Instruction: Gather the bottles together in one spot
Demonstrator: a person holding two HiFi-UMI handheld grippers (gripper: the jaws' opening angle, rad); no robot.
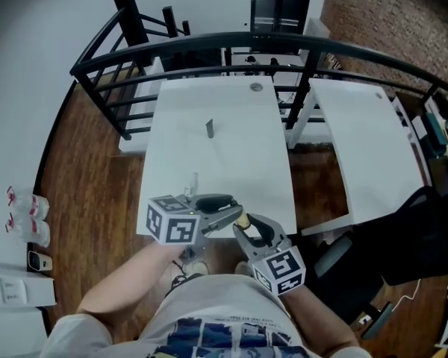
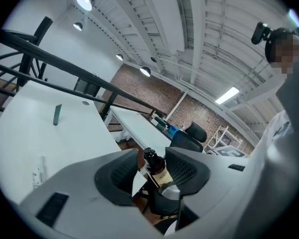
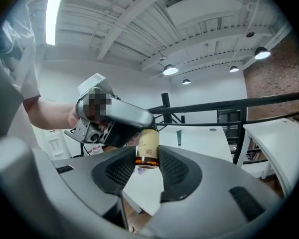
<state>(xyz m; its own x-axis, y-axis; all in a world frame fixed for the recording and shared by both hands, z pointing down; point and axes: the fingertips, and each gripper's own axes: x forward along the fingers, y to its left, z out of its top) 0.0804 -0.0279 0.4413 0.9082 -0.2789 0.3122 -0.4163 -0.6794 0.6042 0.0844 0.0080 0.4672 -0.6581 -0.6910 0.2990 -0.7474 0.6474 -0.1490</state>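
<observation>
At the far left of the head view, two clear containers with red labels (image 1: 24, 215) stand well apart from the work area; their type cannot be determined. The white table (image 1: 209, 95) occupies the centre, bounded at its far side by a black railing (image 1: 209, 47). On the table surface, a dark green upright item (image 1: 209, 129) stands toward the far half, and a small clear item (image 1: 195, 180) lies nearer the person, close to the left gripper's marker cube. The left gripper (image 2: 152, 156) is held above the near edge of the table. Its jaws stand apart on either side of the black-capped end of the amber bottle (image 3: 147, 143), with the pads not visibly pressing on it. The bottle is off the table, suspended between the two grippers above the table's near edge, with its cap toward the left gripper and its base toward the right gripper. The right gripper (image 3: 147, 153) is clamped on the bottle's base, with both pads in contact with the glass below the label. Right of the grippers, a second white table (image 1: 366, 148) stands beside the first, with a black office chair (image 1: 411, 237) near its front corner.
</observation>
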